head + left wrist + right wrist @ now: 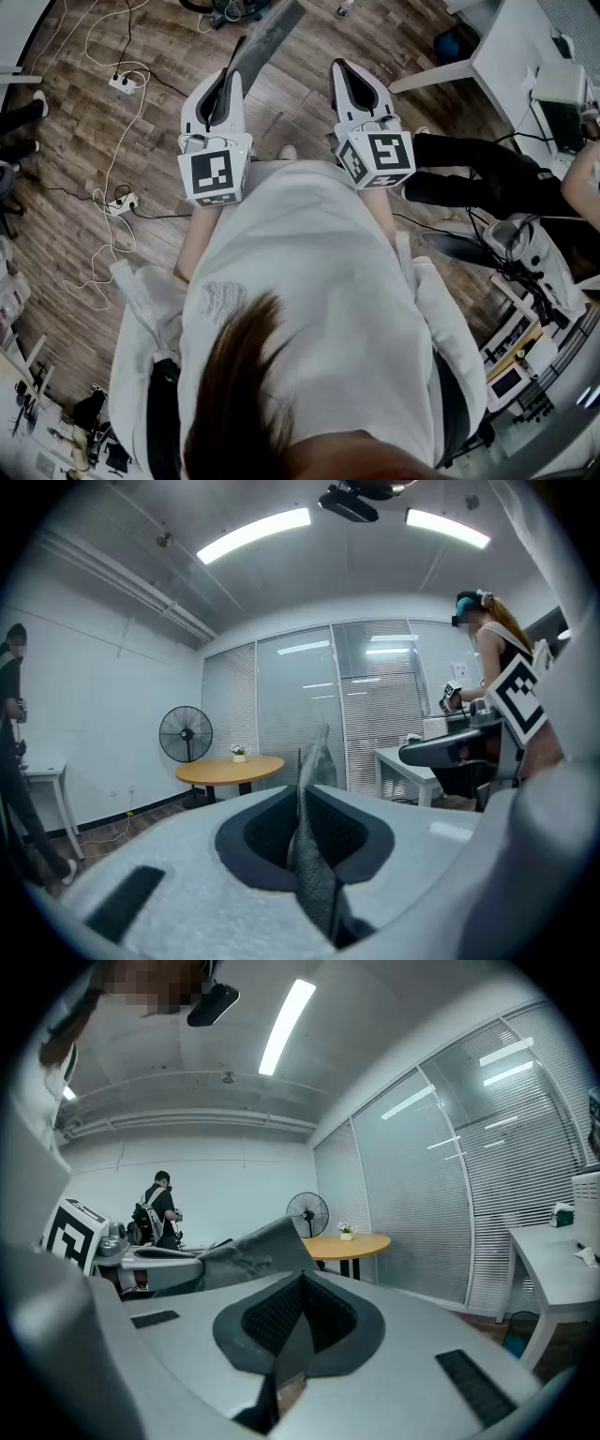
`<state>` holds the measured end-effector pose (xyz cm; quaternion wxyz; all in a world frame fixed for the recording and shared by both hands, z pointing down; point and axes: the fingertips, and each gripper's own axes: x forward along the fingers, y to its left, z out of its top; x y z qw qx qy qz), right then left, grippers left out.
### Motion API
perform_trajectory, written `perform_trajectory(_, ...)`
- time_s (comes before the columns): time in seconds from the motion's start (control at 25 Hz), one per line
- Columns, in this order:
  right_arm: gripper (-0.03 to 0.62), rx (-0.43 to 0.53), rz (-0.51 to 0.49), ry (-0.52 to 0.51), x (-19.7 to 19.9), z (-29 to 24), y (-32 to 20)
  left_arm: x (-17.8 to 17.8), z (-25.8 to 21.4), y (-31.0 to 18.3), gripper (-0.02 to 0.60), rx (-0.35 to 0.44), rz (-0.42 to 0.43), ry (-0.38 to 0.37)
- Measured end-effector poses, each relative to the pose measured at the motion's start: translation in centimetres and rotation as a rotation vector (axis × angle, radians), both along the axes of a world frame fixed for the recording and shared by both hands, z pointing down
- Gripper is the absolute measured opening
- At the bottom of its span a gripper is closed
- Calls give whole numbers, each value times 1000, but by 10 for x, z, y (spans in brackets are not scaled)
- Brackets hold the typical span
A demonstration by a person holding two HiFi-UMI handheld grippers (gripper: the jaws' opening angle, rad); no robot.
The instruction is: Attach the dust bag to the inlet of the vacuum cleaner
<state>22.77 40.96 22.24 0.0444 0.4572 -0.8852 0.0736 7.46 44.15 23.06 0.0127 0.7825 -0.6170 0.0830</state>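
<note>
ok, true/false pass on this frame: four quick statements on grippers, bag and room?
1. The left gripper is clamped on the grey dust bag. True.
2. The right gripper grips the bag too. False: its jaws are shut with nothing between them.
3. A fan stands near a round wooden table. True.
4. The floor is carpeted. False: it is wood planking.
</note>
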Motion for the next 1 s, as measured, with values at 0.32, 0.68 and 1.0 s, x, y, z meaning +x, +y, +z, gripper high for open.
perform_trajectory(0.32,3,3,-13,-2,8,-1,-1,13,-1,-1,40,-1,3,-6)
perform_trajectory(0.68,2,17,-46,-7,15,-2,6,19,0,9,40,-5,-32,-3)
perform_trajectory(1.0,3,49,-120,-20,8,-6,17,17,2,17,40,-15,-71,20)
